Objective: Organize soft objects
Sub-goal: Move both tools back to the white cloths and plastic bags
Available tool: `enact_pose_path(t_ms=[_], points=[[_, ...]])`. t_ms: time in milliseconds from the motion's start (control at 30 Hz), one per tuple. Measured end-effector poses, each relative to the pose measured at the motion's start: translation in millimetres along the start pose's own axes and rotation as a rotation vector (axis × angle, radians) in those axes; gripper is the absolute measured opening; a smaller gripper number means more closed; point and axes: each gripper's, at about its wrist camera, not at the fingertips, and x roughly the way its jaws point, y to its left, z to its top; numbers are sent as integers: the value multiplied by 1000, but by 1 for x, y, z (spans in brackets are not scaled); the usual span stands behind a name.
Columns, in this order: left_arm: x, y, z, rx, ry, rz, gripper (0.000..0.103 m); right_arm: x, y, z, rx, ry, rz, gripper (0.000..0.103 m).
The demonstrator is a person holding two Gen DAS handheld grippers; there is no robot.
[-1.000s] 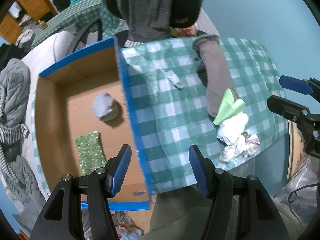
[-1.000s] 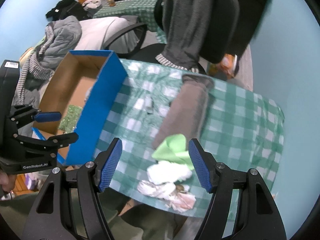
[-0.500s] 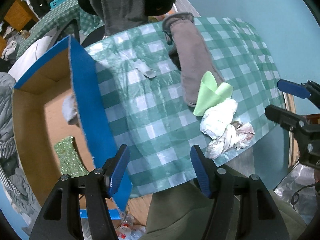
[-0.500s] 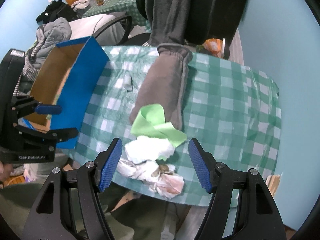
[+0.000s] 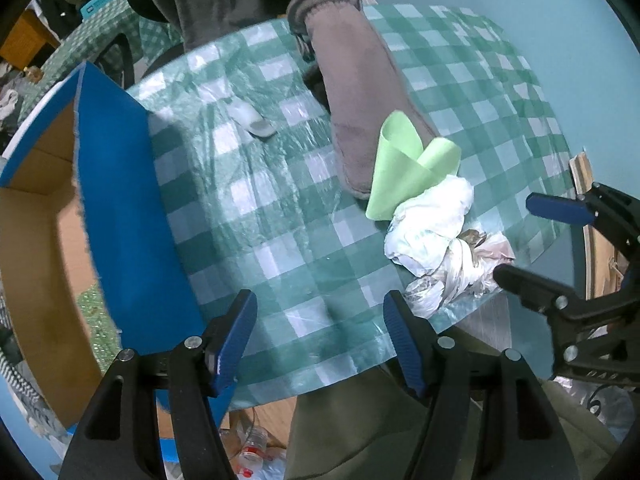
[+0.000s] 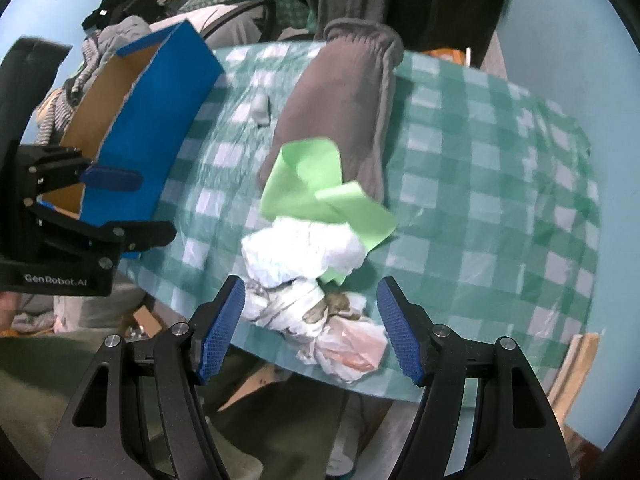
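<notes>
On the bench [image 5: 304, 240], which is wearing a green and white checked plastic cover, the soft things are lying in one group near the front edge. At the left side, a big cardboard box with blue outer walls [image 5: 128, 216] is standing against the bench, and a green glittery cloth [image 5: 96, 316] is lying inside it. A long grey-brown fleece garment [image 6: 340, 108] is stretching from the far edge toward the middle. A light green folded cloth [image 6: 316, 184] is resting on its near end. Just in front, a crumpled white cloth bundle [image 6: 304, 252] is touching the green one.

The left claw [image 5: 316, 336] is hovering released over the front edge, holding nothing. The right claw [image 6: 310, 324] is hanging released too, its blue pads [image 6: 224, 320] standing on both sides of the white bundle, apart from it.
</notes>
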Motion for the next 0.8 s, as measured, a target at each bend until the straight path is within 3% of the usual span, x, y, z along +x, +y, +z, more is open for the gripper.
enact_pose_path(t_ms=[600, 800], points=[[31, 1, -6, -13, 31, 7, 67, 52, 8, -22, -130, 88, -36, 70], [30, 3, -3, -15, 36, 10, 67, 61, 9, -21, -137, 97, -5, 70]])
